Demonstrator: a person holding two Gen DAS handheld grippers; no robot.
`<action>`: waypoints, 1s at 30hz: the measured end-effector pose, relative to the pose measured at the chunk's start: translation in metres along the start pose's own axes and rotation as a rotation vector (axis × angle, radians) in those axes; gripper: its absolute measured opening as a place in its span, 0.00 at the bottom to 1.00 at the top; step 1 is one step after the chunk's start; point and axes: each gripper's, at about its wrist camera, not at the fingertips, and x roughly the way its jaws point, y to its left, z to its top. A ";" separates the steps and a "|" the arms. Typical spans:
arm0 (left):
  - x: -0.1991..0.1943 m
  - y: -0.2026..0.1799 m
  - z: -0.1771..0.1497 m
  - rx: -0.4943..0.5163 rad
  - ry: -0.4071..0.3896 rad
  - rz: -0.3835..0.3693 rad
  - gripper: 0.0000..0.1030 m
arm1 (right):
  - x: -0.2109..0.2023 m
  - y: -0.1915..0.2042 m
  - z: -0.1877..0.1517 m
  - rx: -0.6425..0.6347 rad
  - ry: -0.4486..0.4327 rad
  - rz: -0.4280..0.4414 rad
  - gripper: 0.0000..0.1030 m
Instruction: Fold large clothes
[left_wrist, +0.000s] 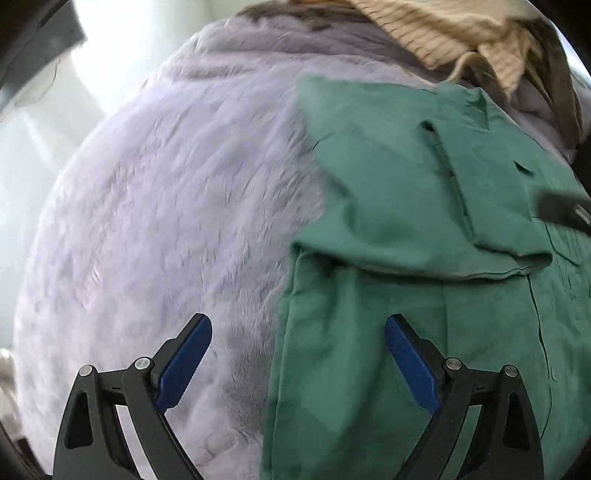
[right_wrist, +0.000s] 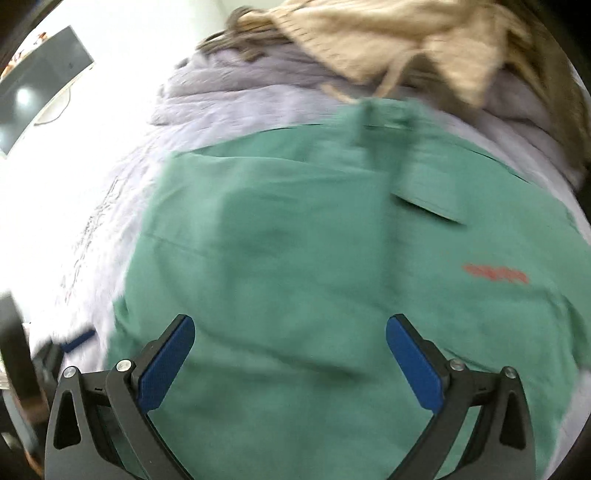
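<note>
My left gripper and right gripper both gape wide, holding nothing. The smooth green shirt lies on the fluffy lilac blanket, open room left; ribbed beige knit far.

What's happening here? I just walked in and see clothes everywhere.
A person with a gripper in each hand is folding a green shirt spread on a lilac fuzzy blanket. One sleeve is folded across. Both the left gripper and right gripper are open above it, holding nothing. A beige knit lies behind.
</note>
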 end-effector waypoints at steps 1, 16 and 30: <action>0.003 0.002 -0.002 -0.017 0.002 -0.005 0.93 | 0.011 0.009 0.005 -0.012 0.003 -0.014 1.00; 0.020 0.016 0.006 -0.010 0.024 -0.072 0.93 | -0.030 -0.177 -0.001 0.429 -0.103 -0.102 0.30; -0.007 0.048 0.124 0.012 0.028 -0.360 0.93 | -0.005 -0.087 -0.083 0.672 0.059 0.648 0.76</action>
